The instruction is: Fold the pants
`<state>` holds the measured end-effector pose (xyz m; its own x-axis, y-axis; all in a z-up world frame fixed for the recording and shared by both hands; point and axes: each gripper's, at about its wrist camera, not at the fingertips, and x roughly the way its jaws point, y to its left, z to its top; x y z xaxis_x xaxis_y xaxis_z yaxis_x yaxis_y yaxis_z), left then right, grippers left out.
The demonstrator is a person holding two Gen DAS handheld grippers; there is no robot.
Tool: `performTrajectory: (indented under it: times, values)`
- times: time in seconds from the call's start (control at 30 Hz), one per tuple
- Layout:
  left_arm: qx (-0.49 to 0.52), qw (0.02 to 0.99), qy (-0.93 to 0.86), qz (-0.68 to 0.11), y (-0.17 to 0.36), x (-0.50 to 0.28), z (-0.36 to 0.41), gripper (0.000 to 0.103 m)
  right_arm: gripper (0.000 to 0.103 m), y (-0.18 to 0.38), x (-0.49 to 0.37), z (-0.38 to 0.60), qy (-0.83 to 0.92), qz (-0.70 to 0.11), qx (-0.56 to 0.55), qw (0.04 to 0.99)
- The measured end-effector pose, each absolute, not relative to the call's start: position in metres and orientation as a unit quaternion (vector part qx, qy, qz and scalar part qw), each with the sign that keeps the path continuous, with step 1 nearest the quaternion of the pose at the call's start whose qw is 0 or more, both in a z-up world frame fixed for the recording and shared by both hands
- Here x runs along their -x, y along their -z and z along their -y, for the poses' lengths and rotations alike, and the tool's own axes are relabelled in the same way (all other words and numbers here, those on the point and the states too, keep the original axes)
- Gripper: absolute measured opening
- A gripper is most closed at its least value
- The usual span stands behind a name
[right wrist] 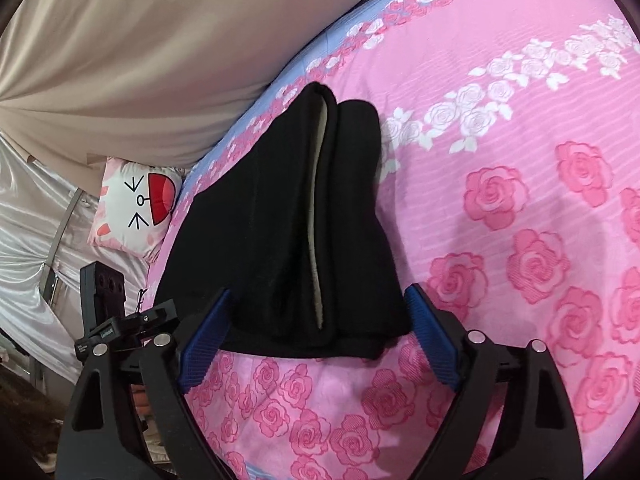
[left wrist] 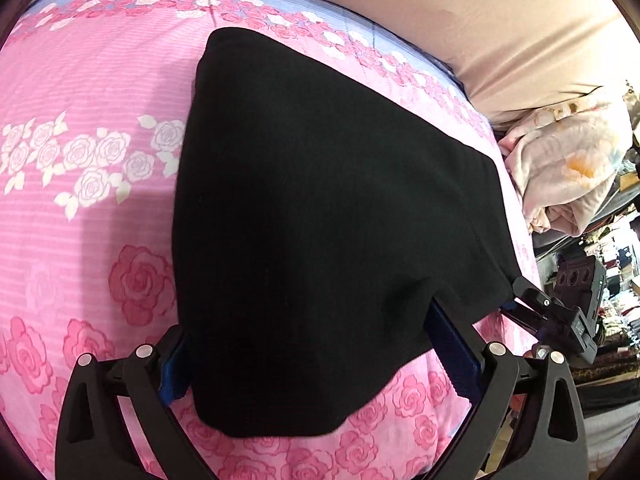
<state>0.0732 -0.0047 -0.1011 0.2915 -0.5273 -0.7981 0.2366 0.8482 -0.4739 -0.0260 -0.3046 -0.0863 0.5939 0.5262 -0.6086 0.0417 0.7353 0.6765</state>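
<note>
Over the left gripper (left wrist: 308,356), the black pants (left wrist: 320,216) lie folded into a thick bundle on the pink rose bedsheet (left wrist: 80,208), and the jaws stand wide apart with the near end of the bundle between them, no pad pressing on the cloth. The far edge of the bundle runs close to the blue strip of the sheet, and a crumpled blanket (left wrist: 568,176) sits just past the bed's right side, so there is little spare room that way; to the left the sheet is open. Over the right gripper (right wrist: 316,340), the same pants (right wrist: 288,224) show their stacked layers, a pale lining peeking along one fold, and those jaws are spread too, straddling the near end without clamping it. A cat pillow (right wrist: 136,208) lies off the left edge. My worry is the layers: if either tool drags on the way out, the top fold could slide or spring open, and a push towards the blue strip might tip the bundle off its neat stack.
</note>
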Motion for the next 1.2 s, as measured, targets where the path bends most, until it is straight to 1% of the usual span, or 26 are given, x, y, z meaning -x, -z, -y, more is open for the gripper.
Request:
performTrajectory:
  times: [0.07,0.3,0.43,0.7,0.97,1.2]
  values:
    - [0.126,0.792,0.238,-0.547,0.102,-0.077,0.005,0.097,0.091,0.086,0.023,0.302,-0.148,-0.427,-0.332,0.828]
    - [0.072,0.799,0.215,-0.557,0.104,-0.082,0.021,0.098,0.095,0.086,0.008,0.292,-0.162,-0.432,-0.327,0.825]
    - [0.058,0.802,0.208,-0.557,0.105,-0.086,0.027,0.098,0.097,0.086,-0.001,0.288,-0.172,-0.433,-0.321,0.824]
    - [0.048,0.801,0.215,-0.556,0.104,-0.099,0.032,0.098,0.098,0.087,-0.021,0.281,-0.199,-0.436,-0.315,0.819]
    - [0.029,0.801,0.227,-0.554,0.105,-0.106,0.035,0.098,0.098,0.087,-0.039,0.274,-0.23,-0.461,-0.286,0.808]
    - [0.027,0.796,0.251,-0.551,0.105,-0.107,0.031,0.098,0.098,0.087,-0.03,0.268,-0.252,-0.447,-0.241,0.824]
